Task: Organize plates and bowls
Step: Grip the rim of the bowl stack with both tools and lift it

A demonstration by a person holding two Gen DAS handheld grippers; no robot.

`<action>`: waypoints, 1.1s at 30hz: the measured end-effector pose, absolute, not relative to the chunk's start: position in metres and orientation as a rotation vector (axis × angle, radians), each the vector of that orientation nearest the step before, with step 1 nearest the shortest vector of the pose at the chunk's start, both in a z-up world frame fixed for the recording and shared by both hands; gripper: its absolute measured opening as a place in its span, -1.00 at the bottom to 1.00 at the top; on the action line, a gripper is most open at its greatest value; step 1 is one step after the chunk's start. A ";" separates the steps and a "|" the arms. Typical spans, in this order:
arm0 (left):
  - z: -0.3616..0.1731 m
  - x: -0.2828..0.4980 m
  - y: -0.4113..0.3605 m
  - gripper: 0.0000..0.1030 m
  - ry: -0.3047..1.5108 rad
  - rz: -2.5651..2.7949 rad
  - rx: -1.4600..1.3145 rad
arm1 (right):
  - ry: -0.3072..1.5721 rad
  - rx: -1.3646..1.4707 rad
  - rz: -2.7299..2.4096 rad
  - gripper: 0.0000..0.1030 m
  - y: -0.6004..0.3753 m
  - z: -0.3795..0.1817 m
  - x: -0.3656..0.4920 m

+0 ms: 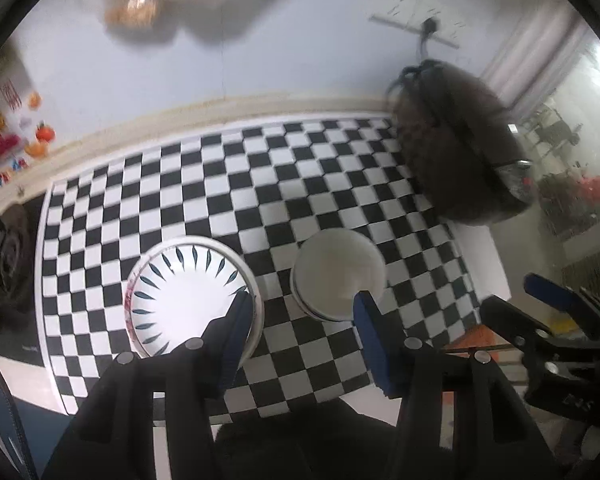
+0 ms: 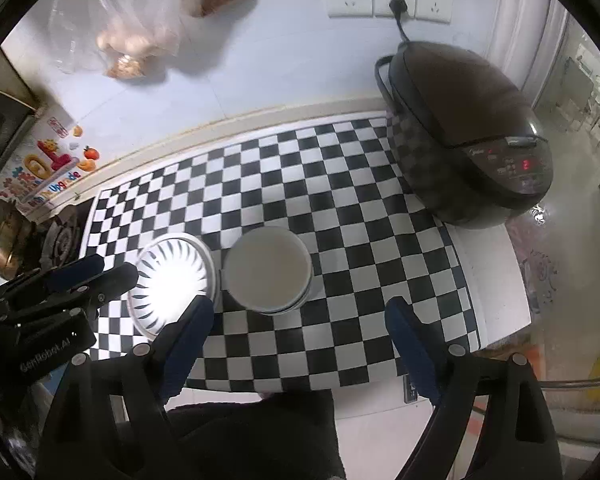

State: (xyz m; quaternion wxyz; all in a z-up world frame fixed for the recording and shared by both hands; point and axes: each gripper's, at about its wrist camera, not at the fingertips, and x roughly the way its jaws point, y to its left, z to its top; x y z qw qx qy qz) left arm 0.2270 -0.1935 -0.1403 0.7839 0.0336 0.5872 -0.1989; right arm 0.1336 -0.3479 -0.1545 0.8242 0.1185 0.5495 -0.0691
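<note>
White glazed plate stack, round, ringed with dark leaf-shaped dashes, red trim at the edge: on the black-and-white checkered mat covering the tabletop, left of centre. Plain white round bowl stack, unpatterned, deep-walled: just beside the plates on their right; whether the rims touch cannot be told. Left tongs, blue-padded: parted, empty, above both stacks. Right tongs: spread wide, empty. Dark rice cooker: far right corner.
</note>
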 end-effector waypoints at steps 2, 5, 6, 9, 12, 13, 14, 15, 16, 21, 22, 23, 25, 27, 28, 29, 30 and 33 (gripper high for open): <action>-0.161 0.245 -0.193 -0.03 1.329 -0.422 0.034 | 1.195 0.266 -0.152 0.75 -0.356 -0.172 0.144; -0.197 0.270 -0.195 -0.03 1.460 -0.433 -0.027 | 1.241 0.306 -0.147 0.75 -0.366 -0.198 0.158; -0.208 0.276 -0.195 -0.03 1.505 -0.437 -0.049 | 1.253 0.319 -0.146 0.75 -0.369 -0.206 0.162; -0.239 0.294 -0.199 -0.03 1.615 -0.444 -0.109 | 1.314 0.352 -0.141 0.75 -0.378 -0.237 0.176; -0.266 0.309 -0.202 -0.03 1.685 -0.428 -0.145 | 1.371 0.397 -0.124 0.75 -0.385 -0.267 0.191; -0.275 0.314 -0.203 -0.03 1.708 -0.429 -0.160 | 1.380 0.413 -0.118 0.75 -0.387 -0.274 0.194; -0.283 0.319 -0.204 -0.03 1.728 -0.428 -0.166 | 1.391 0.431 -0.111 0.75 -0.389 -0.282 0.199; -0.288 0.322 -0.205 -0.03 1.739 -0.422 -0.173 | 1.405 0.442 -0.108 0.75 -0.391 -0.290 0.203; -0.295 0.326 -0.208 -0.03 1.754 -0.425 -0.175 | 1.414 0.454 -0.104 0.75 -0.392 -0.295 0.206; -0.322 0.341 -0.221 -0.03 1.825 -0.442 -0.167 | 1.472 0.519 -0.085 0.75 -0.401 -0.329 0.224; -0.327 0.343 -0.224 -0.03 1.839 -0.448 -0.164 | 1.488 0.534 -0.082 0.75 -0.403 -0.338 0.228; -0.333 0.345 -0.227 -0.03 1.855 -0.453 -0.158 | 1.496 0.544 -0.078 0.75 -0.403 -0.342 0.230; -0.343 0.347 -0.232 -0.03 1.883 -0.468 -0.145 | 1.513 0.576 -0.060 0.75 -0.405 -0.354 0.235; -0.352 0.349 -0.235 -0.03 1.909 -0.483 -0.140 | 1.533 0.620 -0.042 0.75 -0.407 -0.368 0.240; -0.356 0.350 -0.237 -0.03 1.921 -0.490 -0.136 | 1.541 0.641 -0.029 0.75 -0.407 -0.374 0.242; -0.360 0.350 -0.238 -0.03 1.937 -0.496 -0.138 | 1.548 0.655 -0.022 0.75 -0.408 -0.379 0.243; -0.365 0.350 -0.239 -0.03 1.951 -0.505 -0.140 | 1.555 0.673 -0.009 0.75 -0.408 -0.385 0.245; -0.377 0.351 -0.243 -0.01 1.992 -0.530 -0.144 | 1.570 0.724 0.030 0.75 -0.408 -0.401 0.248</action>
